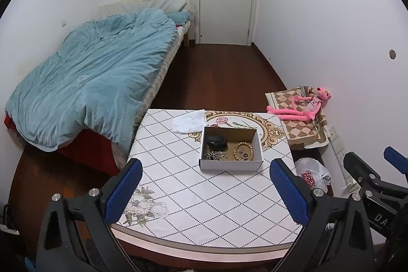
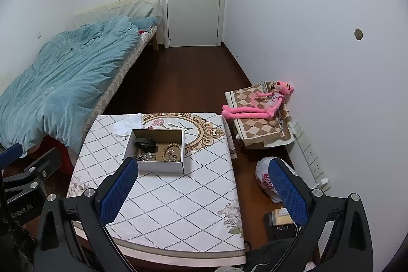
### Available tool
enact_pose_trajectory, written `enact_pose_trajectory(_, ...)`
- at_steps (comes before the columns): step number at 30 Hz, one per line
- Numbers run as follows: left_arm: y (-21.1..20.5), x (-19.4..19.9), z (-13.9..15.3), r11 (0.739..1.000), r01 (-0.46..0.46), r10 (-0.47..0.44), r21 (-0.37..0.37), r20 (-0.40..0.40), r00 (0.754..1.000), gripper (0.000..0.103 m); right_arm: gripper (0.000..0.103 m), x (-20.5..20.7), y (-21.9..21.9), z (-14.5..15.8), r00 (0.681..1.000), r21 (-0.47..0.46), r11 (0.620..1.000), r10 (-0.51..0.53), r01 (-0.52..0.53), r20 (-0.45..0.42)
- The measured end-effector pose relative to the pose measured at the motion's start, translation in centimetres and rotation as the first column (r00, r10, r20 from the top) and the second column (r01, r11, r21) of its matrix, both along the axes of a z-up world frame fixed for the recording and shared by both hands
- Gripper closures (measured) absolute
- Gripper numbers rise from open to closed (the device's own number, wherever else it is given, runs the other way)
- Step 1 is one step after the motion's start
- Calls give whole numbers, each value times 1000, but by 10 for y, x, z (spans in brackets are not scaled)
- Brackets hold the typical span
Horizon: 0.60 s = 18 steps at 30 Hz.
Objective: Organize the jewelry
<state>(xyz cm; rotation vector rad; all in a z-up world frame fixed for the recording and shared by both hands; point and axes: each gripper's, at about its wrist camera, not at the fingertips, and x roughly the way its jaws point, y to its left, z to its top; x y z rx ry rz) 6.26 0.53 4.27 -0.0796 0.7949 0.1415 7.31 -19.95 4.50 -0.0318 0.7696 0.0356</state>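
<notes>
So all the jewelry sits in an open cardboard box [image 1: 230, 148] on the far half of the table [image 1: 178, 195], near the floral medallion print; nothing is out on the tabletop itself except a crumpled white tissue [image 1: 190, 122] just behind the box. Inside: a wooden bead bracelet [image 1: 244, 151] on the right, a tangle of silvery chain stuff [image 1: 215, 156] front left, and a small dark case [image 1: 217, 141] at the back left.

Both tongs are spread wide and holding nothing; the left gripper [image 1: 204, 193] hangs over the near edge of the table, lined up with the box, and the right gripper [image 2: 204, 193] sits off the table's right side, well apart from the box.

Handling guess: everything here looks light; the bracelet is probably the easy one, chunky beads on a loop, so pinch across one side of the ring and it should hang fine, though the beads may be a bit slick; the chain pile is the pain, floppy and likely snagged together, so grab a thick clump, not a single strand, and lift slowly; the case looks rigid, so take it across its short sides; the box is light cardboard and will probably slide if bumped, so maybe brace a wall with the other tong.
</notes>
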Motion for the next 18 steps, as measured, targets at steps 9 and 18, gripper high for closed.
enact_pose_trajectory(9,2,34,-14,1000,7,-8,-9,-72,997,1,0,35,6,-14,999,-5,1000,5,-5,-40)
enact_pose_trajectory(18,9,70,-34,1000,-6,8,16,-141,990,1,0,83,17,-38,993,-26,1000,10,-13,-114)
